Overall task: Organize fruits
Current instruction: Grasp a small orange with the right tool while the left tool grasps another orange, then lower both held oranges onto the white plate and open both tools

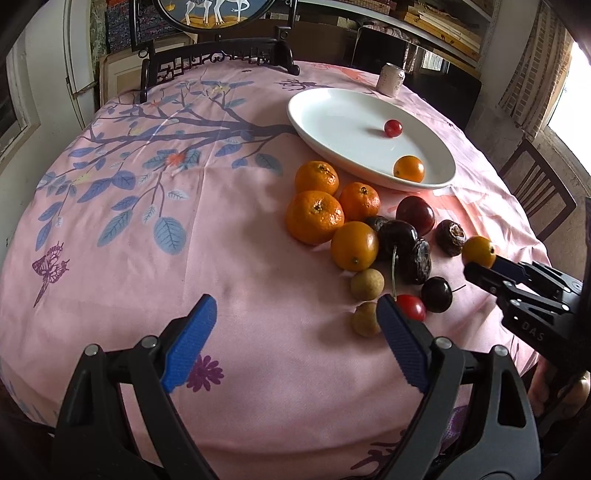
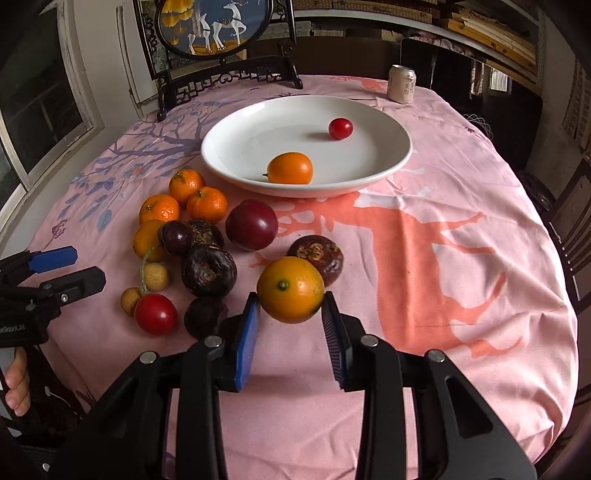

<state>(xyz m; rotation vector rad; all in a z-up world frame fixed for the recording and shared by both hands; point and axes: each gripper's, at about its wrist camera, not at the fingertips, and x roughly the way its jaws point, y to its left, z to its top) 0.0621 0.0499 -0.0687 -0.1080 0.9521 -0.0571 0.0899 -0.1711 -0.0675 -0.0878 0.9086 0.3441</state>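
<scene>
Right gripper, at 6 o'clock in its own wrist view: blue pads clamped on a small orange fruit, one pad on each side, fruit raised above the pink tablecloth. Just beyond the held fruit, at 1 o'clock from it, a dark brown wrinkled fruit lies on the cloth.

Left gripper: jaws wide apart, nothing between them, hovering over bare cloth at 6 o'clock of the left wrist view. Right pad tip sits just beside a tan round fruit and a red cherry tomato.

Loose pile, at 10 o'clock from the held fruit in the right wrist view: dark wrinkled fruits, a dark red plum, three mandarins touching one another at the far side.

Farther, at 12 o'clock: white plate holding one orange fruit near its front rim and one cherry tomato toward the back, well apart.

Farthest: a drink can at 1 o'clock, a dark-framed round screen at 11 o'clock.
</scene>
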